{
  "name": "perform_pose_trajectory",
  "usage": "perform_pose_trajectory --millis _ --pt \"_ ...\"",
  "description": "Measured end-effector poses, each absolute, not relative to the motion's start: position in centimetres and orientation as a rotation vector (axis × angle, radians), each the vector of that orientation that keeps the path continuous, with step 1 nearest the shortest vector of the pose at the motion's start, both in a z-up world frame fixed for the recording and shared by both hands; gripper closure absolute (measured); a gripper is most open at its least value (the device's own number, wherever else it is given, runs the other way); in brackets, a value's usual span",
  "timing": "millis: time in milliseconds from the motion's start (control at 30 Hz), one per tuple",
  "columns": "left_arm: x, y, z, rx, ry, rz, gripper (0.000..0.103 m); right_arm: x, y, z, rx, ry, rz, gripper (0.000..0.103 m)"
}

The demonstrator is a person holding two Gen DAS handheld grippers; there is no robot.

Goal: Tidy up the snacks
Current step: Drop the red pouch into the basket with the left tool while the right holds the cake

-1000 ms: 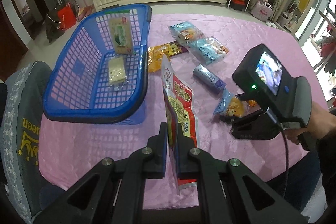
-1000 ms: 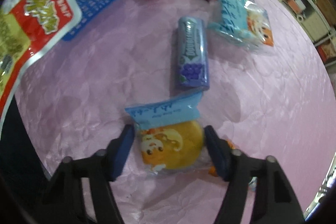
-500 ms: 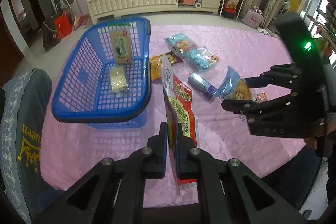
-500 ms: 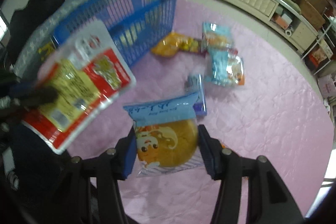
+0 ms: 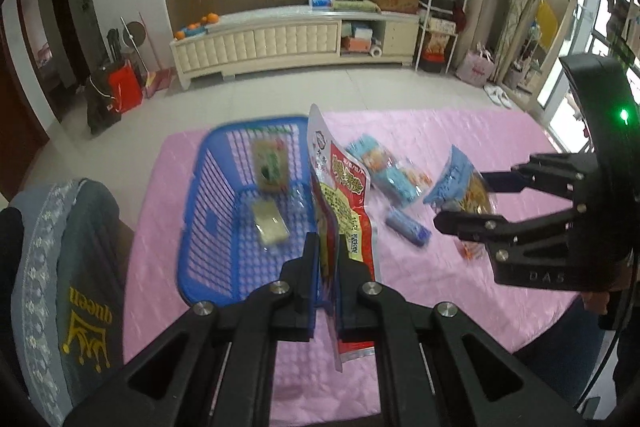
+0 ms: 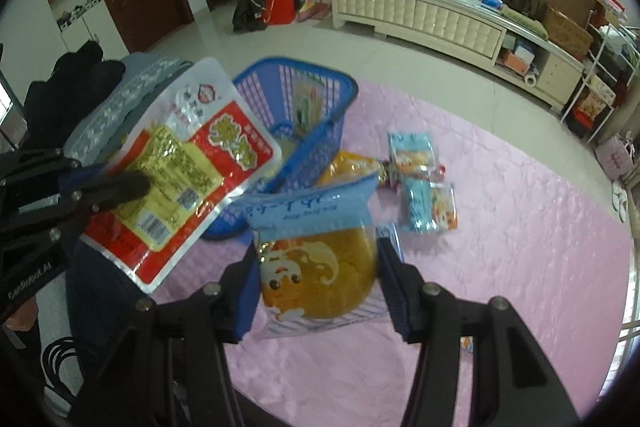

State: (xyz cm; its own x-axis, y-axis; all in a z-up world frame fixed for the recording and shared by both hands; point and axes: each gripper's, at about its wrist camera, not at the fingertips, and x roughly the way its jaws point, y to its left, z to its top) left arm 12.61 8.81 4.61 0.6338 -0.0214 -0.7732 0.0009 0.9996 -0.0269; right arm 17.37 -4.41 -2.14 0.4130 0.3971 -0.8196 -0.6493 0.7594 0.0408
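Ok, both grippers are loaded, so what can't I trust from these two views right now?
- Basket contents: motion-blurred in the left wrist view; in the right wrist view the red pouch and basket wall partly cover them.
- Purple roll: blurred in the left view; hidden behind the bun pack in the right view.
- Pouch print: too small to read.

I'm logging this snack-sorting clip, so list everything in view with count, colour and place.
Basket: one, blue, left on the table.
Packets in basket: two, greenish and pale.
Red pouch: one, red and yellow, held above the table.
Cake packet: one, blue with a yellow cake, held above the table.
Blue packets: two, right of the basket.
Orange packet: one, beside the basket.
Purple roll: one, mid-table.
Tablecloth: one, pink.
Sideboard: one, cream, far wall.
Left gripper: jaws shut on the red pouch.
Right gripper: jaws shut on the cake packet.
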Motion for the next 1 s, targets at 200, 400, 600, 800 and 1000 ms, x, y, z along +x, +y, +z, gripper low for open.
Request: perform_pose_trajectory --millis 200,400,600,800,1000 --pt "14.8 12.4 5.7 -0.035 0.862 0.014 0.098 19.0 -1.3 -0.3 -0.285 0.920 0.676 0.044" --pt "17.1 14.6 3.9 -0.070 0.893 0.025 0.098 20.7 2.0 -1.2 -0.313 0.941 0.694 0.044" --pt "19.6 15.9 0.4 -0.105 0.956 0.017 0.098 22.9 4.0 -3.5 -0.323 0.985 0.697 0.044" --pt "22.4 16.1 -2.6 -0.150 1.005 -0.002 0.098 25.0 4.3 -4.6 -0.323 0.994 0.677 0.044" --pt "24.7 15.0 -5.2 -0.151 1.055 -0.019 0.096 26.3 3.0 -4.8 -0.302 0.980 0.637 0.044"
